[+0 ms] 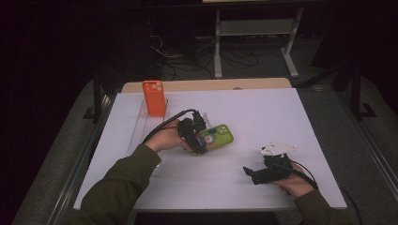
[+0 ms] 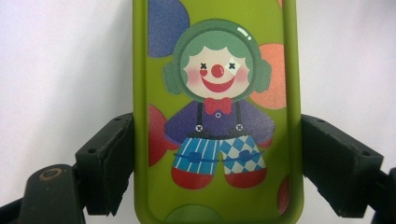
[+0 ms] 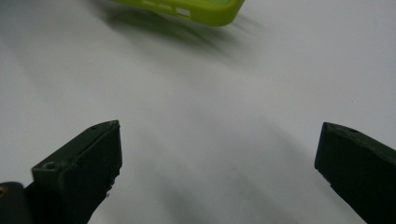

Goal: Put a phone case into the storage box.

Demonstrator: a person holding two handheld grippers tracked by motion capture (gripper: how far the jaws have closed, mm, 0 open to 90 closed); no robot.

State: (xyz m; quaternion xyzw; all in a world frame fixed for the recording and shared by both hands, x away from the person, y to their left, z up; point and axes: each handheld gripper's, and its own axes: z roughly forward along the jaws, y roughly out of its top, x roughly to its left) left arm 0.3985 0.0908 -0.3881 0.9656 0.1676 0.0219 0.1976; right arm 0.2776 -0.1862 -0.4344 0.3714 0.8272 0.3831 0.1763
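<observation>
Near the middle of the white counter (image 1: 263,117), a green phone case printed with a clown (image 2: 217,112) is clamped by its long edges in the left gripper (image 1: 199,137), while the right gripper (image 1: 256,176) is held gaping and empty to the right of that case. A slip could be risked, since only the smooth rims are pinched. Behind the case, an orange phone case (image 1: 155,97) is stood upright in a clear rack (image 1: 138,129).
</observation>
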